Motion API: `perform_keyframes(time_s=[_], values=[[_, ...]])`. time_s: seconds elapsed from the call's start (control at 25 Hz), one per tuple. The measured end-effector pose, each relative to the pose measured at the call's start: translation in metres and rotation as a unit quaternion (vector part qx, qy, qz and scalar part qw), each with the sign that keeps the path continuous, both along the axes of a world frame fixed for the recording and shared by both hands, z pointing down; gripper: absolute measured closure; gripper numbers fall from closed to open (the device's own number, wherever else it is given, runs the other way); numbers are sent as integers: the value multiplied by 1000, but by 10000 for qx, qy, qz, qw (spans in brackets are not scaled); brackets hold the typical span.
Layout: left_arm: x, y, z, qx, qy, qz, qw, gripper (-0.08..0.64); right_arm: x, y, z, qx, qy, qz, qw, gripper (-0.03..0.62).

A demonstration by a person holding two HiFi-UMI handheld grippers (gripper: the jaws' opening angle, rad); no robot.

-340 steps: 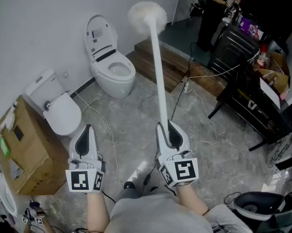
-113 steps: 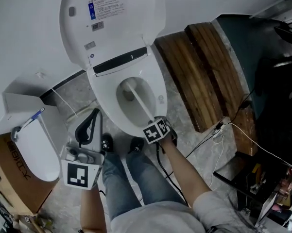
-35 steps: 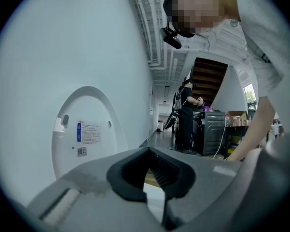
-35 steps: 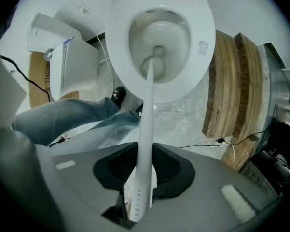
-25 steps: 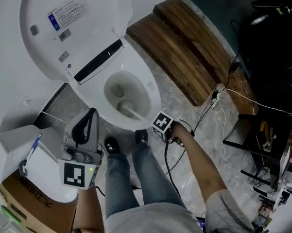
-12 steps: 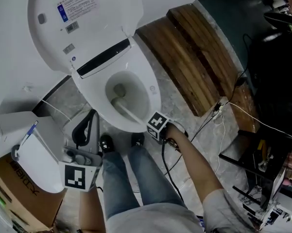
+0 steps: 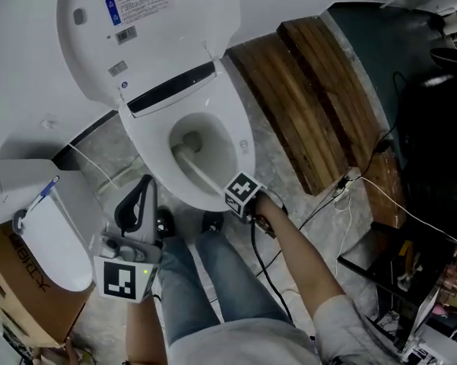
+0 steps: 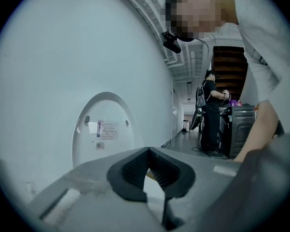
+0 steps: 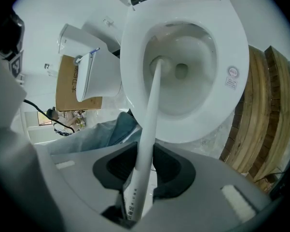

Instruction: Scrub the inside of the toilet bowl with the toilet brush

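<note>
The white toilet (image 7: 239, 152) stands with its lid (image 7: 148, 29) raised. My right gripper (image 7: 236, 191) is at the bowl's near rim, shut on the white toilet brush handle (image 7: 209, 177). The handle slants down into the bowl, and the brush head (image 7: 184, 144) rests on the inner wall beside the drain. In the right gripper view the handle (image 9: 149, 115) runs out from between the pads of the right gripper (image 9: 144, 170) to the brush head (image 9: 160, 64) inside the toilet bowl (image 9: 231, 47). My left gripper (image 7: 142, 187) hangs left of the toilet, shut and holding nothing. The left gripper (image 8: 149, 161) faces the lid (image 8: 103, 129).
A second white toilet (image 7: 49, 238) and a cardboard box (image 7: 11, 295) stand at the left. A wooden platform (image 7: 312, 90) lies right of the toilet, with cables (image 7: 350, 196) across the floor. My legs (image 7: 213, 280) are just in front of the bowl. Another person (image 8: 210, 112) stands far off.
Over the last second the brush head has slid from the bowl's near wall deeper, towards the drain. The right gripper stays at the rim. The left gripper has hardly moved.
</note>
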State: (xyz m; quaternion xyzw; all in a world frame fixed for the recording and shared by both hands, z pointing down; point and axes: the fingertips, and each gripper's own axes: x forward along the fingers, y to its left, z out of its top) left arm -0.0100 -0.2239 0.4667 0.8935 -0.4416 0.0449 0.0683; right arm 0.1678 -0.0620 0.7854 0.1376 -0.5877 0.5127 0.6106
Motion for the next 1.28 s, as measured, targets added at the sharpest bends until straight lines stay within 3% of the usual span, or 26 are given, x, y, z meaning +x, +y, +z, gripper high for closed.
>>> perform_keyframes(time_s=[0.52, 0.92, 1.16, 1.28], values=[[-13, -14, 9, -86, -85, -339, 9994, 560, -19, -58, 18, 696, 116, 25, 9975, 486], [-24, -26, 19, -200, -163, -505, 9984, 560, -9, -96, 27, 1349, 415, 280, 9896, 495], [-16, -31, 23, -252, -132, -471, 9985, 560, -7, -93, 24, 1125, 362, 346, 9924, 494], [-14, -32, 23, -236, -137, -447, 9986, 560, 6, -84, 28, 887, 546, 585, 9928, 494]])
